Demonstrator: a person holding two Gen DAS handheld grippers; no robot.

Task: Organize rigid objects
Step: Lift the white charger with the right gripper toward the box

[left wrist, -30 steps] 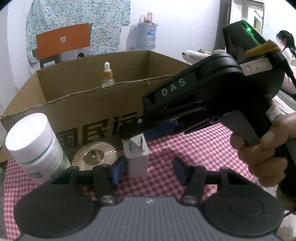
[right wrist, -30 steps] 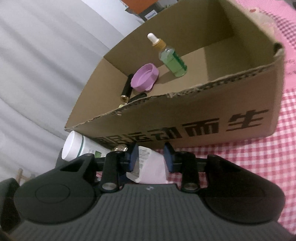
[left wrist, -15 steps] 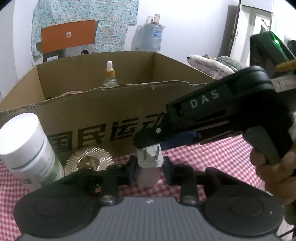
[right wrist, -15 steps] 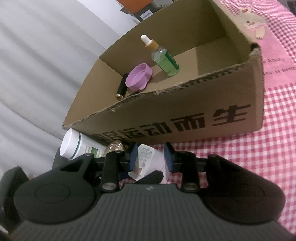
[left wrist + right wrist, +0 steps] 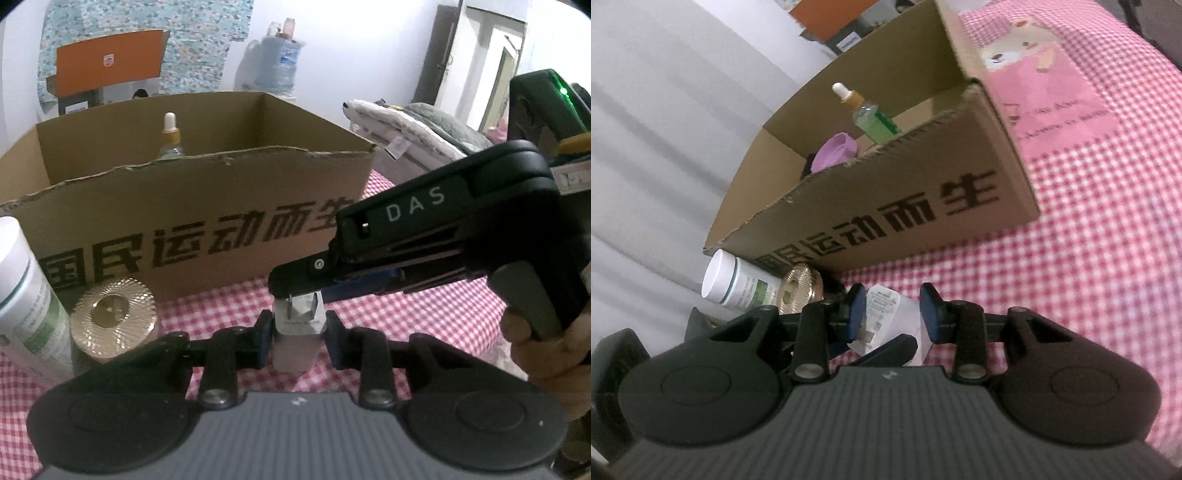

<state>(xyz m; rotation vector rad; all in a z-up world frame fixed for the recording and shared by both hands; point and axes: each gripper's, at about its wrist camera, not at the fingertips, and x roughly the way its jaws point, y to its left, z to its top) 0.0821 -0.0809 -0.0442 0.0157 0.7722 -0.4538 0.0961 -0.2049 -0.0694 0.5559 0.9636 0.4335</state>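
Observation:
A white plug charger (image 5: pixel 298 334) stands prongs-up on the checked cloth, and my left gripper (image 5: pixel 298 332) is shut on its body. My right gripper (image 5: pixel 894 314) reaches in from the right; its fingers (image 5: pixel 295 277) sit over the charger's prongs. In the right wrist view its jaws stand apart around the charger (image 5: pixel 886 314), not pressing it. A cardboard box (image 5: pixel 207 229) stands just behind, holding a green dropper bottle (image 5: pixel 873 118), a purple lid (image 5: pixel 834 153) and a dark tube.
A white jar with a green label (image 5: pixel 26 295) and a gold ribbed lid (image 5: pixel 112 317) stand left of the charger, against the box front (image 5: pixel 886 210). Pink checked cloth (image 5: pixel 1089 258) spreads to the right. Folded blankets (image 5: pixel 417 125) lie behind.
My left gripper closed on the charger, which the right gripper held a second ago. The right jaws have opened wider around it, and both views have pulled back from the box slightly.

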